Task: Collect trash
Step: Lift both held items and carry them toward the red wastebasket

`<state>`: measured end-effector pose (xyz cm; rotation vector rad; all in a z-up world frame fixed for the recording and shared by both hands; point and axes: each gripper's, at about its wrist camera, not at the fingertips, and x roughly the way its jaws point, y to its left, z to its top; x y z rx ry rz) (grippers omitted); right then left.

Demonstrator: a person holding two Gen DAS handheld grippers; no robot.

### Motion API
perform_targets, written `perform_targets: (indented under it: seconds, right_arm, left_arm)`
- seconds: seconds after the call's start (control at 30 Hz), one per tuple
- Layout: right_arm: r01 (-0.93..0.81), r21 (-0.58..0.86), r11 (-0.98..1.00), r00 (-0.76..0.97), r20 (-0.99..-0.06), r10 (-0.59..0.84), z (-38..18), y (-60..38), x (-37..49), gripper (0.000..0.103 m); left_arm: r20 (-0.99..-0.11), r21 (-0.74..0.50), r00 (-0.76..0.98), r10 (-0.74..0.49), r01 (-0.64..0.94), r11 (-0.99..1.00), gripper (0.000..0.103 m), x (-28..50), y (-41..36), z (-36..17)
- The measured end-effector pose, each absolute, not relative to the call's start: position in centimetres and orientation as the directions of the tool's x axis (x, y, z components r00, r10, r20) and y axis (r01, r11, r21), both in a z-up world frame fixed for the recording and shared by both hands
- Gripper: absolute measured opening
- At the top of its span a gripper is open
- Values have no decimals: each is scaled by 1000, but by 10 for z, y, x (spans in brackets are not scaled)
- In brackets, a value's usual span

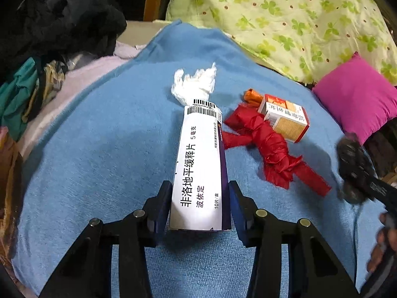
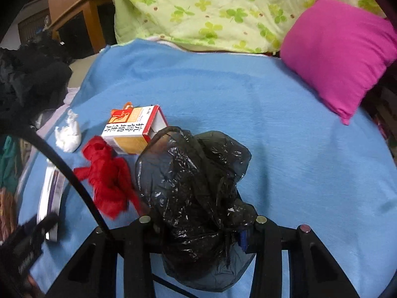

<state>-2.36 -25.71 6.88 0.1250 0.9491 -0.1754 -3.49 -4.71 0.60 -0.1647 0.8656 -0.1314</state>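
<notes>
My left gripper (image 1: 200, 200) is shut on the near end of a long white-and-purple medicine box (image 1: 201, 164) that lies on the blue blanket (image 1: 99, 149). Beyond it lie a white crumpled tissue (image 1: 193, 84), a red crumpled wrapper (image 1: 268, 149) and a small orange-and-white medicine box (image 1: 285, 118). My right gripper (image 2: 198, 228) is shut on a black plastic trash bag (image 2: 196, 183) and holds it next to the red wrapper (image 2: 106, 173) and the small box (image 2: 135, 129). The tissue (image 2: 67, 134) and the long box (image 2: 50, 193) show at the left of the right wrist view.
A magenta pillow (image 2: 340, 52) lies at the right and a green clover-print quilt (image 2: 211, 7) at the back. Dark clothes (image 1: 62, 19) are piled at the left. The right gripper with the bag shows blurred at the right edge of the left wrist view (image 1: 354, 171).
</notes>
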Motion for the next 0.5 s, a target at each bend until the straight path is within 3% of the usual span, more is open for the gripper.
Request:
perform_targets:
  seconds: [0.5]
  right_arm:
    - [262, 101, 960, 622, -778, -88, 96, -283, -129, 44]
  left_arm:
    - [-735, -144, 654, -178, 105, 984, 47, -92, -68, 42]
